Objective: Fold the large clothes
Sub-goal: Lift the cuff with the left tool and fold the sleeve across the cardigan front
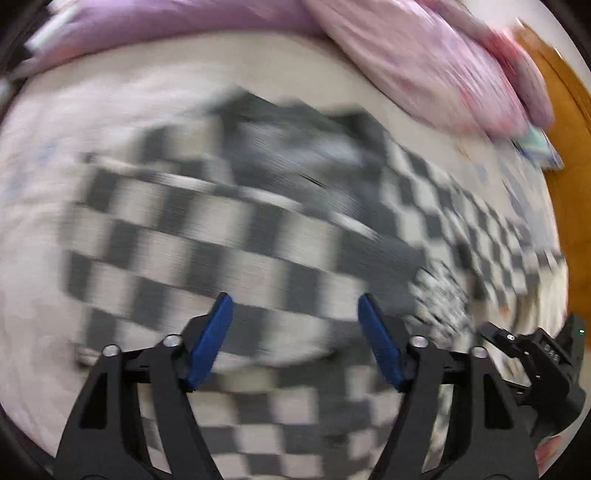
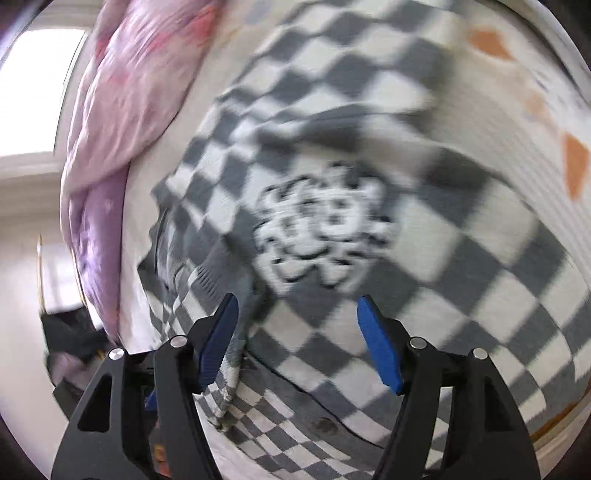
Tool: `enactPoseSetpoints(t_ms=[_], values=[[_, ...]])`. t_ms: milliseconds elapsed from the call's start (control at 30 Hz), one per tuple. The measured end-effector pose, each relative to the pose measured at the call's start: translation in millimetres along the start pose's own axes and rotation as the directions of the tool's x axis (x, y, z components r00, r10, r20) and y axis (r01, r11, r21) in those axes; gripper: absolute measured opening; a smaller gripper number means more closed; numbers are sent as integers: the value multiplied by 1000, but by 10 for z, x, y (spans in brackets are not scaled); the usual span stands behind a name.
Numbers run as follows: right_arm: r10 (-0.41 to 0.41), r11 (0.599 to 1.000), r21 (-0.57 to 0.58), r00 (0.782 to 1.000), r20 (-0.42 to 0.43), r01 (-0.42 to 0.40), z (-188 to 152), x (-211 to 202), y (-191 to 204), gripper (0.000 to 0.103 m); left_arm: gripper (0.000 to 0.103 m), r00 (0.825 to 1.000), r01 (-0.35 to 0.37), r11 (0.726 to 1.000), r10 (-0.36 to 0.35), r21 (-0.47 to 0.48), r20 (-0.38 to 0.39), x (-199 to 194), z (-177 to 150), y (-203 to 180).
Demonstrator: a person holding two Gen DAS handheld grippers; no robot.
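A large grey-and-white checkered knit garment [image 1: 258, 240] lies spread on a white bed sheet [image 1: 55, 147], blurred by motion. Its dark grey collar area [image 1: 295, 147] is toward the far side. My left gripper [image 1: 295, 306] hovers over the checkered cloth, open, with nothing between its blue pads. In the right wrist view the same garment [image 2: 369, 147] shows a black-and-white emblem [image 2: 325, 229] and a buttoned front edge [image 2: 325, 424]. My right gripper [image 2: 297, 306] is open above it; a folded strip of the cloth [image 2: 232, 362] lies beside its left pad, not clamped.
A pink quilt [image 1: 424, 55] and a purple pillow [image 1: 147, 26] are bunched along the bed's far side; the quilt [image 2: 129, 92] also fills the right wrist view's upper left. Orange wood [image 1: 565, 147] borders the bed. The other gripper's black body [image 1: 535, 354] is close at right.
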State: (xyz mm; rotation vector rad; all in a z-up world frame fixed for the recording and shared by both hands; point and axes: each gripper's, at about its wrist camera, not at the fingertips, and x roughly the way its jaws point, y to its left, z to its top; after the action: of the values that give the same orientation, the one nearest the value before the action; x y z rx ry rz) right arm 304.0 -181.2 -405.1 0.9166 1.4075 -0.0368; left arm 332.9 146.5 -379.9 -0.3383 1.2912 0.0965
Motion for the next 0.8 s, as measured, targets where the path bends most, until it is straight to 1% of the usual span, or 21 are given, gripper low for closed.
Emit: enactPoseSetpoints(t_ms=[33,67,100,133,167,200,233,267,300,333,367,400,433,467,533,567,600,667,733,800], values=[[-7,999,-38,1000,-4,7,-19,42,112,62,57,1000,-21,999,21,-31,15,-38,21,192],[-16,995,-96,1000,-1,16,-46,114,283,59,54,999,-38,998,39,-59,11,-41,31,381],[-29,987,-157,1000,2,29,-62,206,468,50,46,999,-54,995,54,-87,5,-34,37,562],[-38,979,-203,999,-4,36,-105,247,583,36,39,998,-67,992,67,-108,-3,-30,33,704],[-40,969,-243,999,-16,35,-124,329,692,29,36,997,-83,988,81,-134,-18,-8,9,869],[-34,959,-281,999,-32,23,-152,457,802,21,27,996,-87,984,83,-157,-32,30,-25,1034],[-35,954,-300,998,-44,21,-162,575,872,17,20,995,-90,980,83,-175,-49,86,-66,1181],[-43,950,-313,998,-55,24,-178,670,895,16,17,993,-104,978,92,-180,-75,153,-123,1278],[-67,942,-333,995,-74,39,-193,847,920,13,15,988,-131,976,114,-176,-101,236,-216,1383],[-106,935,-348,991,-80,72,-205,966,921,10,11,982,-167,971,149,-169,-116,317,-293,1461],[-184,921,-362,980,-77,144,-223,1123,897,2,6,975,-201,965,179,-171,-134,437,-408,1576],[-225,910,-370,972,-68,185,-232,1260,841,0,2,977,-189,964,165,-189,-136,510,-493,1666],[-199,918,-359,979,-51,168,-224,1300,794,0,2,989,-131,966,113,-225,-93,535,-582,1768],[-190,928,-337,980,-62,159,-203,1293,776,0,2,993,-105,966,88,-234,-81,516,-601,1805],[-212,929,-324,974,-78,177,-173,1242,822,0,3,991,-109,968,88,-224,-105,441,-529,1790],[-236,919,-340,969,-67,200,-158,1196,888,0,3,992,-107,967,88,-230,-93,369,-452,1770],[-254,902,-369,967,-34,224,-141,1141,980,3,3,995,-93,968,79,-233,-68,296,-375,1770],[-254,883,-406,967,8,235,-84,1056,1125,3,3,999,-53,976,54,-212,-3,176,-95,1707],[-251,883,-404,968,23,239,13,1062,1231,3,3,996,-53,981,65,-186,57,160,192,1658],[-253,884,-401,967,26,242,96,1141,1308,3,3,992,-71,983,88,-170,92,251,493,1632]])
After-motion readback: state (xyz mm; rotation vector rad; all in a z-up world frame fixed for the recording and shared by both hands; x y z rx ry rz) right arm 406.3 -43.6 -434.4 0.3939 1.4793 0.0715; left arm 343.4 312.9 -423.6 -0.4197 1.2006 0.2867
